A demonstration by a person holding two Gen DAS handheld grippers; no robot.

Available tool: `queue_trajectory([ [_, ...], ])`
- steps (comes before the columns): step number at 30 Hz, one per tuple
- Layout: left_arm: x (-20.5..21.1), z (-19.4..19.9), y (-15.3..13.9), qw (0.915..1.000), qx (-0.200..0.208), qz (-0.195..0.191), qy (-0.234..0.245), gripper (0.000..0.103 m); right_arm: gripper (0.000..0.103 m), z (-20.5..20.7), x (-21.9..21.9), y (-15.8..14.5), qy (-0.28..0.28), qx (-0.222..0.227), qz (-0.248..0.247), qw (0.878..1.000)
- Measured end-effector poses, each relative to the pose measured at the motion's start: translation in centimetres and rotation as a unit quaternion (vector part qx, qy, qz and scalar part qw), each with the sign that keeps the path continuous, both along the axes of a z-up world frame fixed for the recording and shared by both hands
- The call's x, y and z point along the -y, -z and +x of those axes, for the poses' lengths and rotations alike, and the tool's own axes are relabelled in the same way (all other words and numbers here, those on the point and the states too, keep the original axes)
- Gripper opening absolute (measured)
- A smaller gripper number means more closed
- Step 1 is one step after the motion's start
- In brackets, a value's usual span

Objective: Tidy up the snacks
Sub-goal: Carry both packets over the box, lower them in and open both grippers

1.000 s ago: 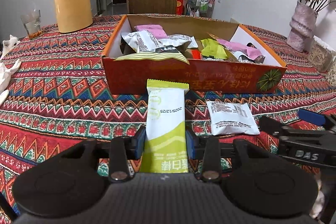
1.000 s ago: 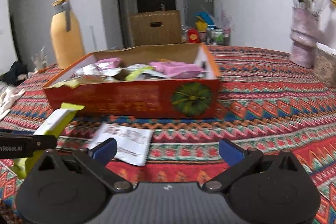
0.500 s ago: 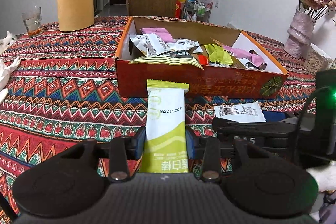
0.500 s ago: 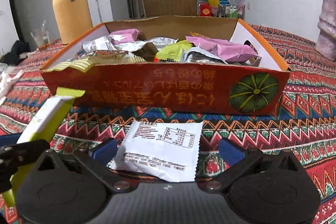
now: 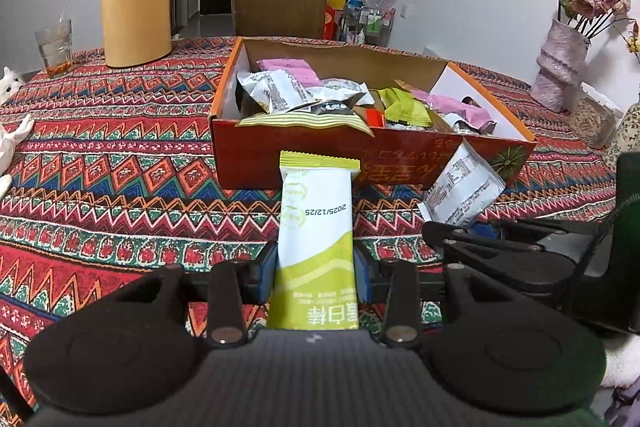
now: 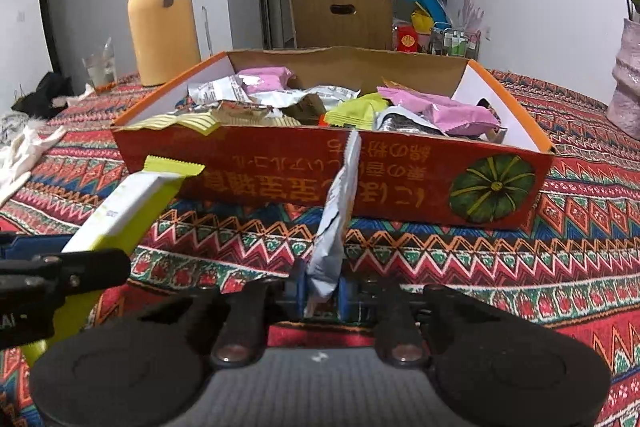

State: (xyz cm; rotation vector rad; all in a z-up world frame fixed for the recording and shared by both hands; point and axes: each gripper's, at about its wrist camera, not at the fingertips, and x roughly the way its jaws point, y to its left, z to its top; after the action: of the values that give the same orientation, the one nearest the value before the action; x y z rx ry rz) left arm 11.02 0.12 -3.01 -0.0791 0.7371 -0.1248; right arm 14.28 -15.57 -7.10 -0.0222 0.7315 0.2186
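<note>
Patterned red surface (image 5: 120, 163) carries an orange cardboard snack box (image 6: 280, 171). Left gripper (image 5: 316, 269) pinches a green-white bar packet (image 5: 316, 219); right gripper (image 6: 322, 293) jaws pinch a white foil sachet (image 6: 334, 227). Judged next: lift both over the box's near wall, then release.

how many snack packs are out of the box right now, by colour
green and white bar, gripped in the left tool: 1
white packet, gripped in the right tool: 1
total: 2

right gripper (image 6: 322, 297) clamped, white packet (image 6: 334, 227) lifted (edgewise)
</note>
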Motion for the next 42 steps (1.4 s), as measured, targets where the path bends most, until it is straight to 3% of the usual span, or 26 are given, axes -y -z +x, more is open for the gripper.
queue_trajectory([
  [10, 0.9, -2.0, -1.8, 0.9996, 0.025, 0.002, 0.009, 0.039, 0.014, -3.2, 2.0, -2.0, 0.015, 0.045, 0.02, 0.999],
  [20, 2.4, -1.8, -6.3, 0.9971, 0.076, 0.005, 0.009, 0.039, 0.014, -3.7, 3.5, -6.0, 0.022, 0.11, 0.029, 0.993],
  [31, 3.9, 3.5, -9.7, 0.9936, 0.111, 0.017, -0.006, 0.039, 0.014, 1.0, 3.8, -8.5, 0.027, 0.147, 0.037, 0.988],
  [42, 3.6, 10.5, -7.3, 0.9948, 0.093, 0.014, -0.038, 0.039, 0.014, 6.1, 3.5, -7.0, 0.027, 0.154, 0.041, 0.987],
])
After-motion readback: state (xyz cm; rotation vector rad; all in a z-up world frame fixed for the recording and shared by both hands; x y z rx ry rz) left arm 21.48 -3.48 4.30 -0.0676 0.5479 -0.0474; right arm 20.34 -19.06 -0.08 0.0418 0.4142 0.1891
